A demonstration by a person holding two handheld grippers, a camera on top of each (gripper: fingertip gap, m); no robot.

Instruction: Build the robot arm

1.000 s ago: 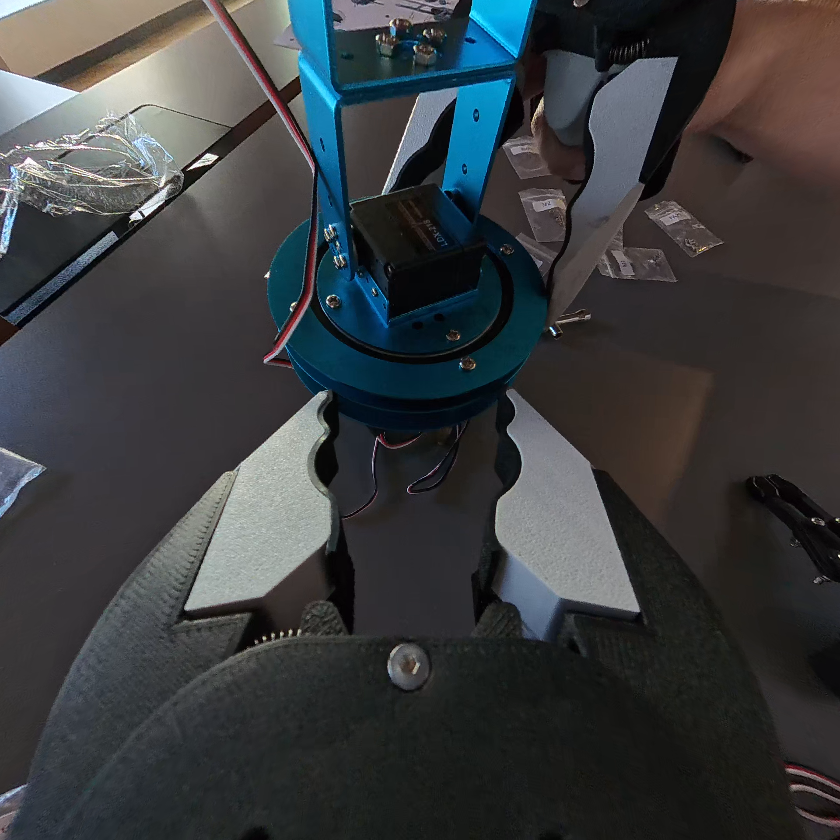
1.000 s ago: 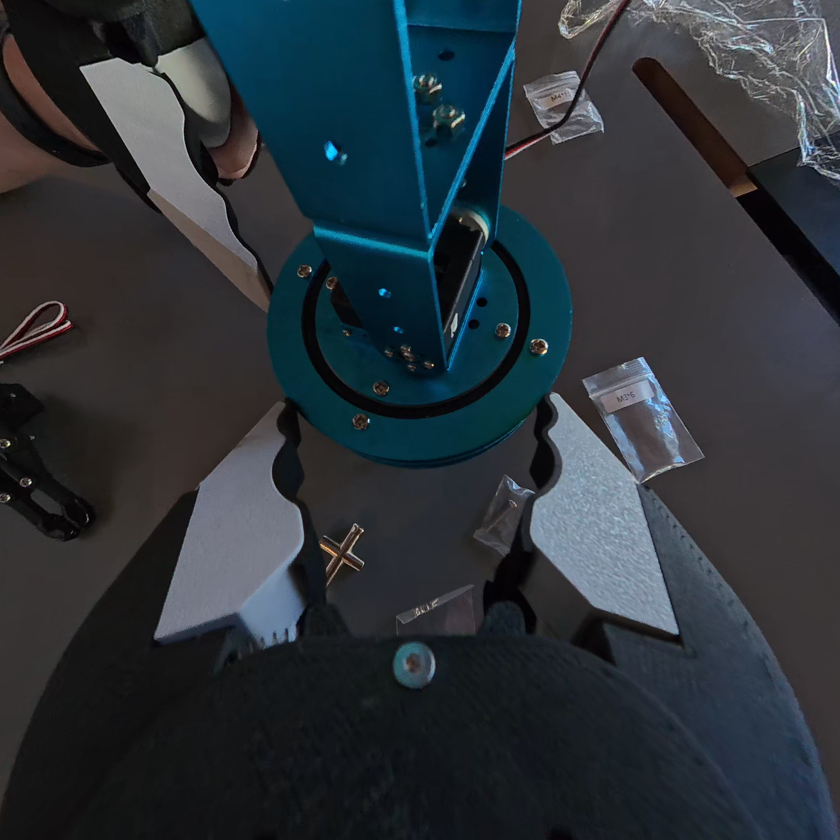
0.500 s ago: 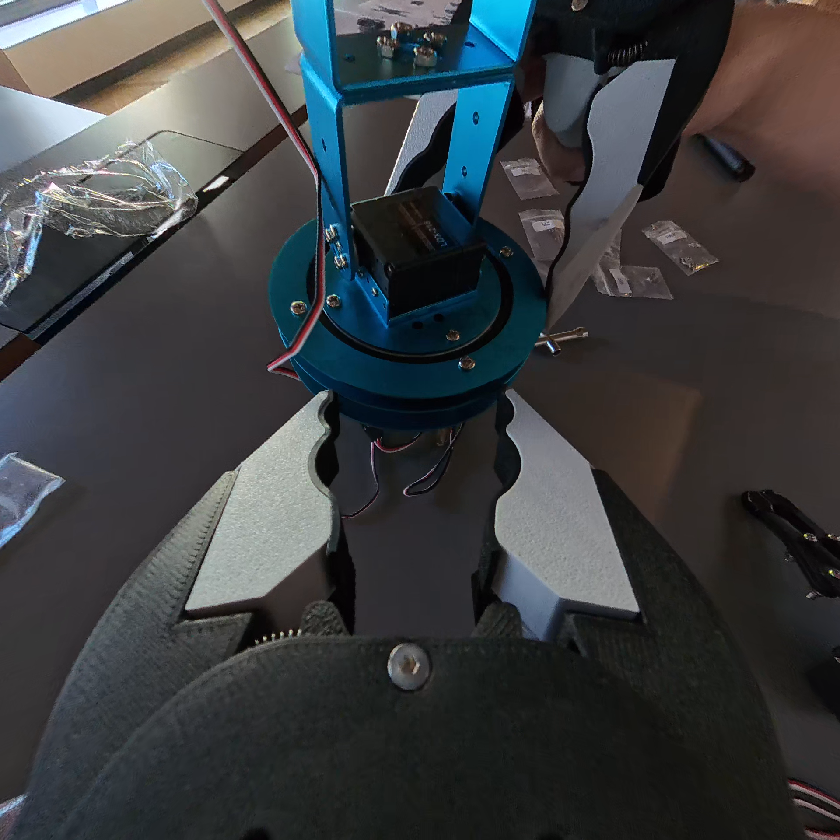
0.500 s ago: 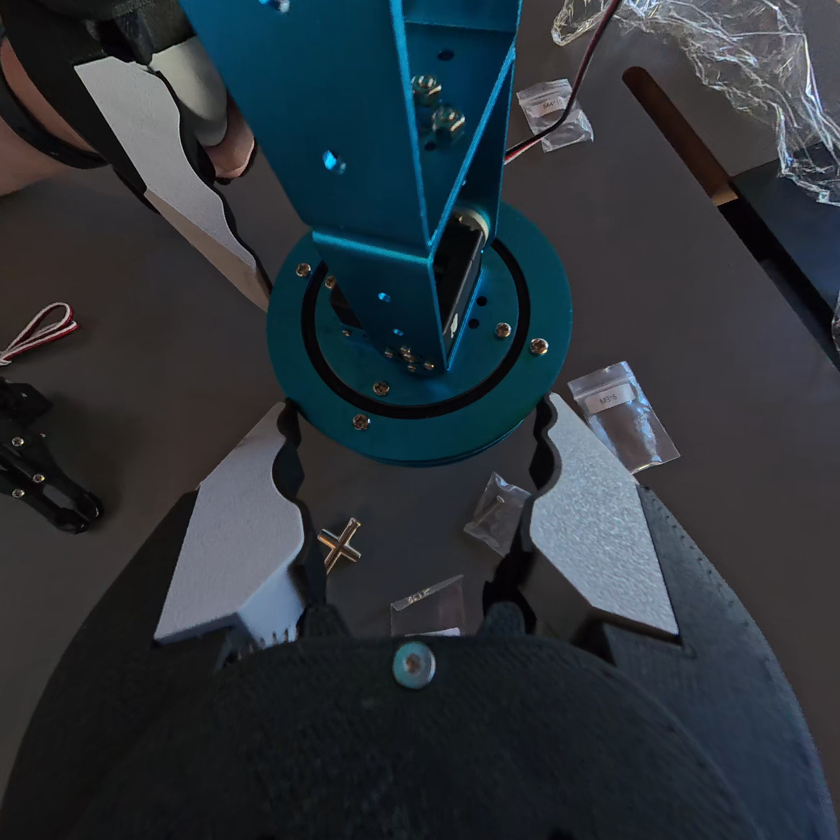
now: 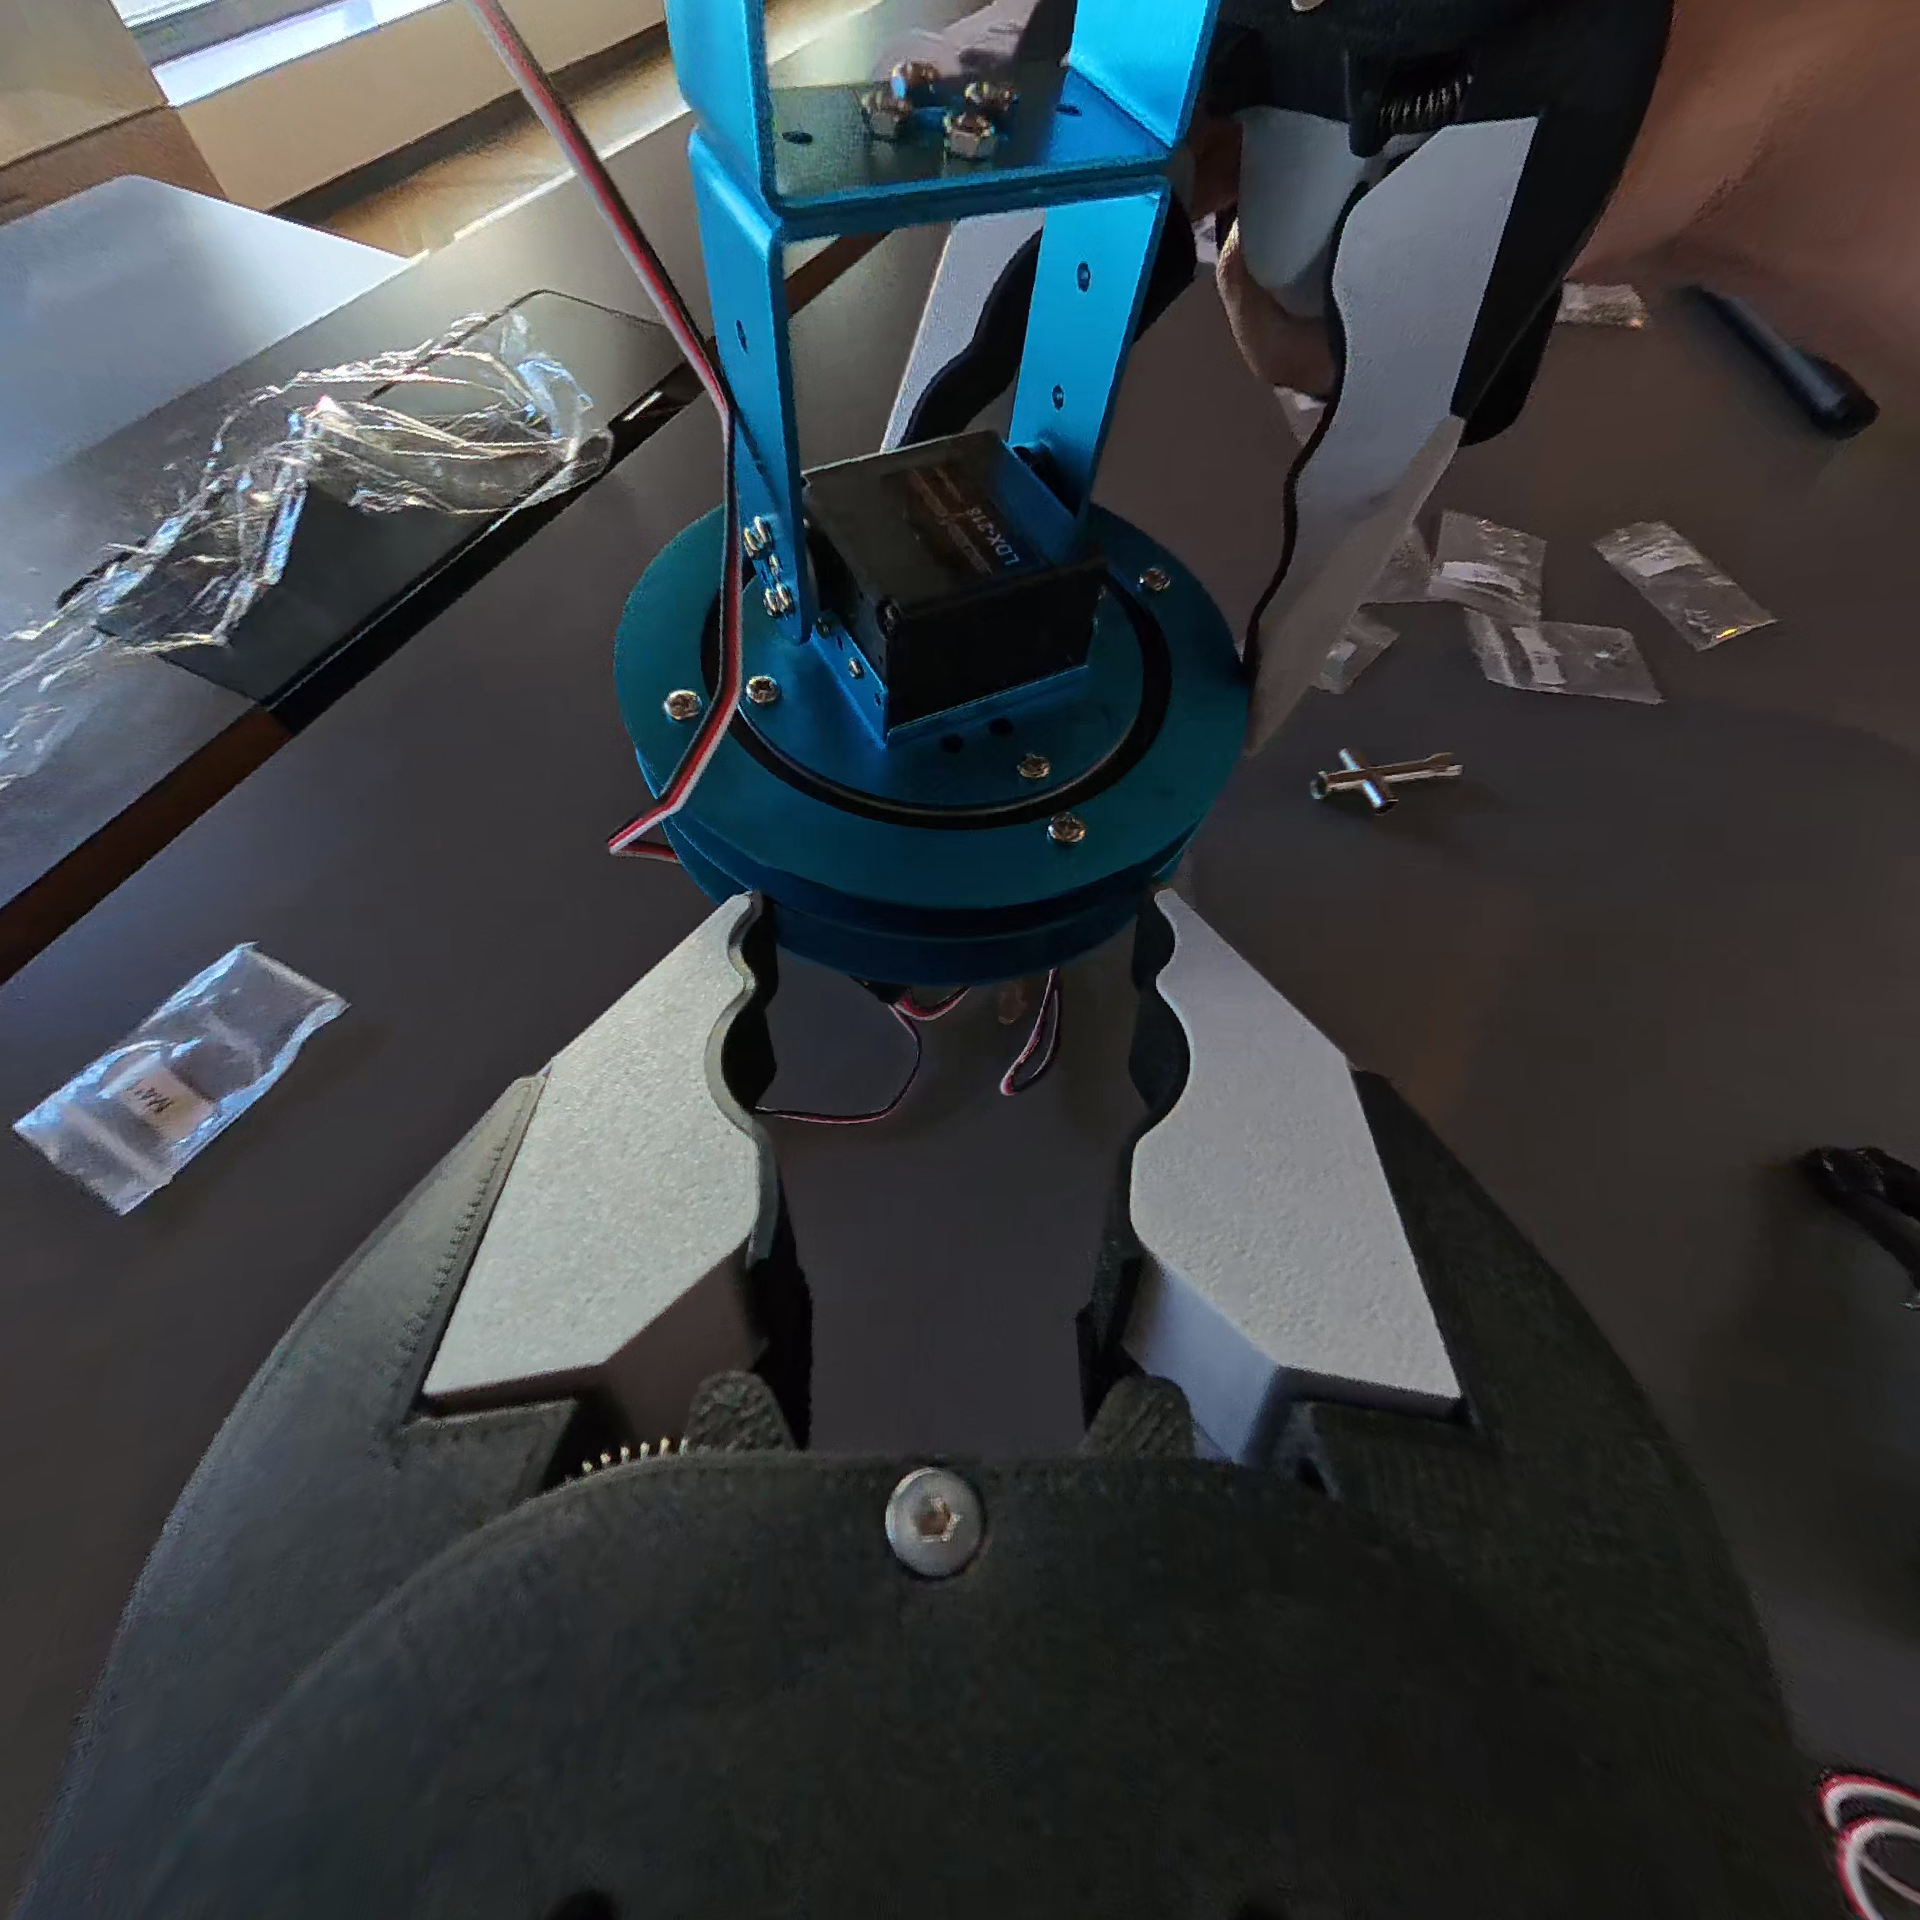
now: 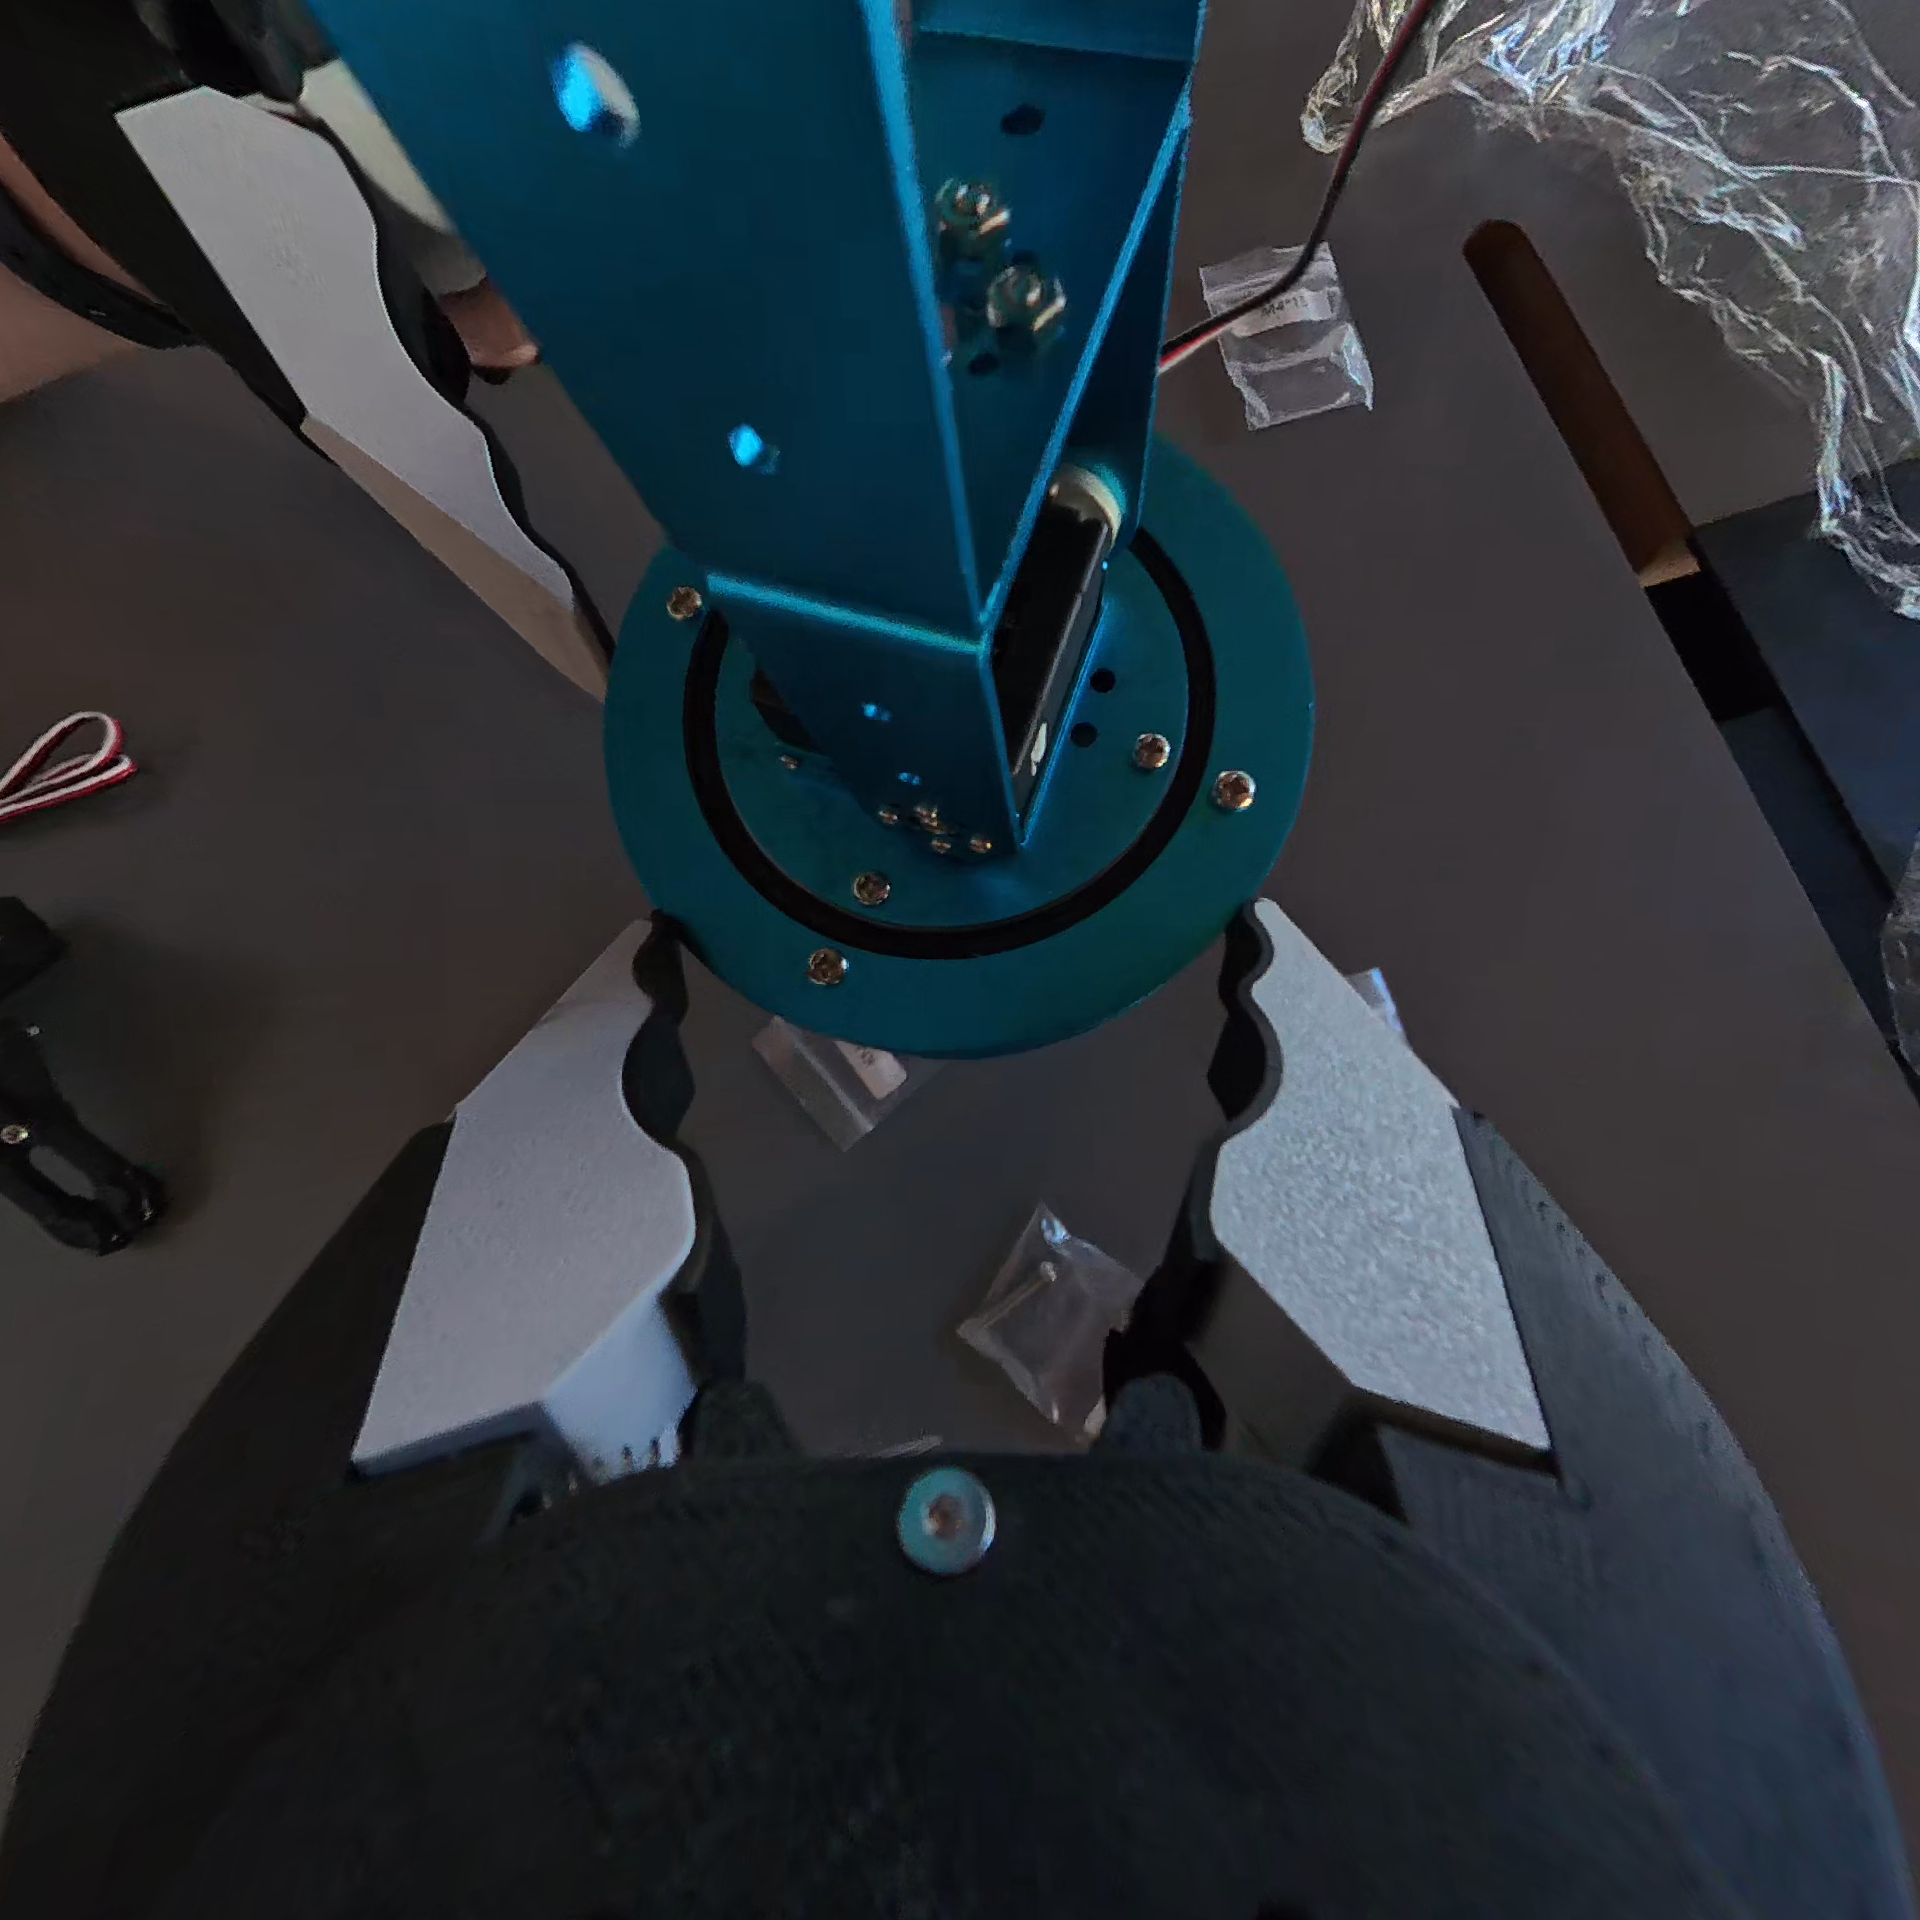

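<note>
**Two open grippers on opposite sides of a blue round base**

The left gripper (image 5: 954,920) has its two fingers spread apart and holds nothing. Its fingertips reach the near edge of the blue round base (image 5: 935,831), one on each side of the lower rim; whether they touch the rim I cannot tell. Red, white and black wires (image 5: 883,1081) hang from under the base, between the fingers. On the base stands a black servo block (image 5: 951,582) inside a blue metal bracket (image 5: 769,343), which goes up and is cut off by the top edge. Beyond the base the right gripper (image 5: 1091,499) comes down, partly hidden behind the bracket.

The right gripper (image 6: 951,920) is also released, with the jaws wide and nothing between them. The same base (image 6: 956,997) lies just in front of its fingertips, and the bracket (image 6: 790,312) fills the upper middle of the view. Between its fingers, on the dark table (image 6: 1455,727), lie two small clear bags (image 6: 1049,1330); one is half hidden under the base. On the far left side the left gripper (image 6: 457,488) shows only one white finger.

Further out from the left gripper there are a small metal cross tool (image 5: 1382,779) to the right, more small bags (image 5: 1558,644) behind it, and crumpled clear plastic (image 5: 343,468) far to the left. A black part (image 6: 62,1174) at the left edge of the right wrist view is cut off and hard to make out.
</note>
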